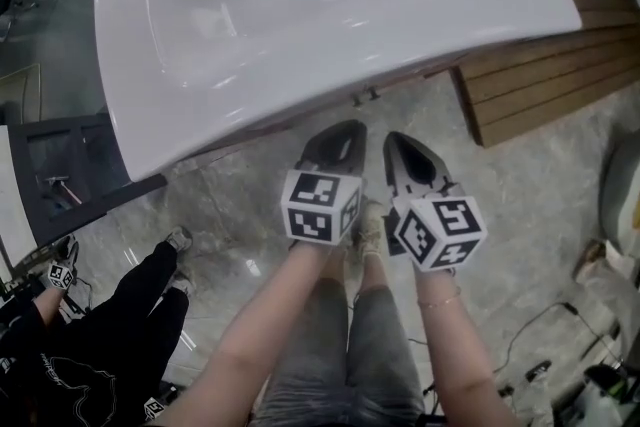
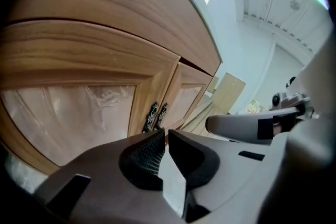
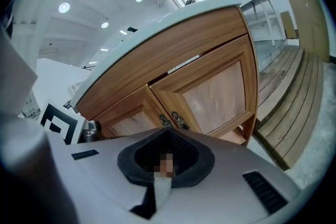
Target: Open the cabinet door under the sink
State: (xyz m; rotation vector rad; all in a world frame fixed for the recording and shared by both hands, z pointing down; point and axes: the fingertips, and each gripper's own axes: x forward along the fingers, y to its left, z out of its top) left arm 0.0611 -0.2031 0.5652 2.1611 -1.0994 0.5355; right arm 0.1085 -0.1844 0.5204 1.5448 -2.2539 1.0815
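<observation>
- The left gripper (image 1: 345, 137) and right gripper (image 1: 398, 147) hang side by side in front of the sink (image 1: 150, 125). Each has its jaws pressed together with nothing between them.
- The two cabinet doors (image 3: 215, 94) sit shut under the basin and meet at a centre seam. Their dark ornate handles (image 2: 156, 115) lie at twelve o'clock just beyond the left jaws' tips, apart from them.
- The doors look like stiff wooden frames that should swing lightly on their hinges. The pale panels may be film-wrapped, though that is hard to tell.
- Best hold: part the jaws, then pinch one small metal handle, which is likely narrow and slick.
</observation>
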